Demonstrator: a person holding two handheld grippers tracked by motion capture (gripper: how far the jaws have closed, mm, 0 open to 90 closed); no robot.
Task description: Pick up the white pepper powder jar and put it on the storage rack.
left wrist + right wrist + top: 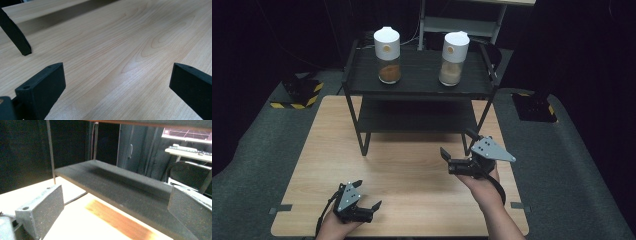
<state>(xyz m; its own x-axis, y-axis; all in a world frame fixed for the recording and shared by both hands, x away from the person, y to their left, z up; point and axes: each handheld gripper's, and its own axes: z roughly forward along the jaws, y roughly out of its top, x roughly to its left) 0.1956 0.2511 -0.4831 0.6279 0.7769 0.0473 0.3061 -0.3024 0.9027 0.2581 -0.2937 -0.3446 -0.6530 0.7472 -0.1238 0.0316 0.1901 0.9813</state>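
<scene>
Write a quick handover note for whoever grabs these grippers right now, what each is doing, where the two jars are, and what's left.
Left gripper: open, holds nothing, low over the table near its front edge.
Right gripper: open, holds nothing, in front of the black rack, facing its lower shelf.
Brown-powder jar and tan-powder jar: upright, apart, both on the rack's top shelf.
Done: nothing visibly handled.
Left: probably reaching for a jar; the tan one is nearer the right gripper.

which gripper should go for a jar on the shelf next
Right, probably. The right gripper is open beside the rack near the lighter jar; the left gripper sits back at the table's near edge.
</scene>
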